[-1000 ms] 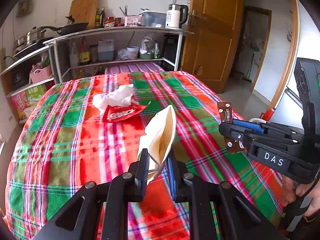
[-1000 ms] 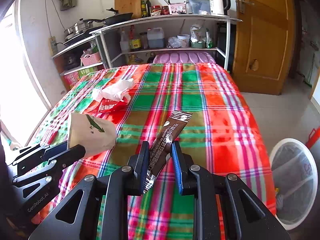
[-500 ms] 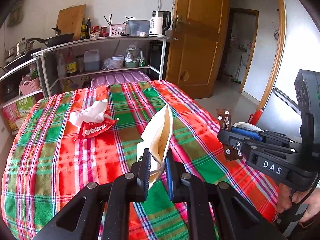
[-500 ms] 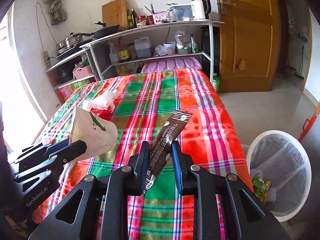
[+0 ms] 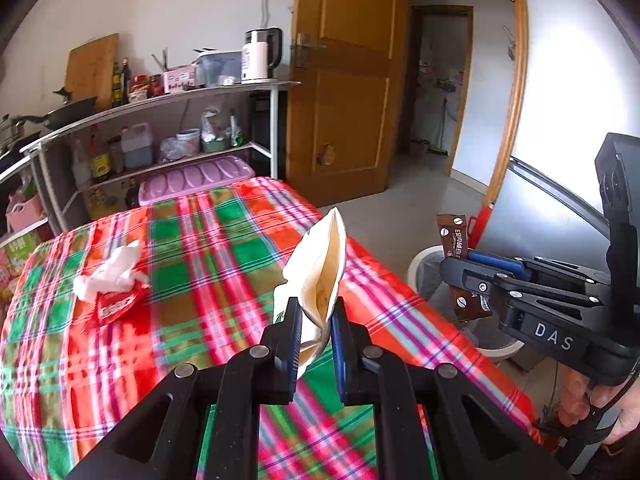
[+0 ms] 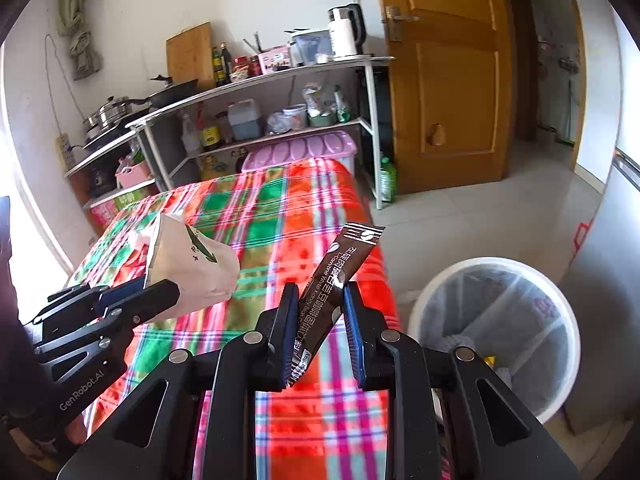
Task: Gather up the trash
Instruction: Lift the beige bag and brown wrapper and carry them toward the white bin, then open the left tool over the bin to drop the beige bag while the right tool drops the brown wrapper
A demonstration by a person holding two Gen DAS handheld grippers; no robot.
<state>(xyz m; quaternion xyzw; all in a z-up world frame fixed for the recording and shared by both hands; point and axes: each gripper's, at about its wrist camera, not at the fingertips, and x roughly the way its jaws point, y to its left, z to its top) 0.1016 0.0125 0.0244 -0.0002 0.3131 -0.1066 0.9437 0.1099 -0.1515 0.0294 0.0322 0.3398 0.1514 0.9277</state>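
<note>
Hand-held grippers (image 5: 315, 326) (image 6: 319, 322): clenched on paper bag (image 5: 322, 276) and coffee sachet (image 6: 334, 292), not yet binned (image 6: 496, 336); tissue (image 5: 108, 274), red wrapper (image 5: 116, 304) left on bench (image 5: 208, 264).

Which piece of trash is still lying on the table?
The white tissue on the red wrapper. The beige paper bag and brown coffee sachet are each up in a claw.

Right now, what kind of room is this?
Most likely a home kitchen or dining corner: a metal shelf with an electric kettle and pans, beside a table under a plaid cloth.
</note>
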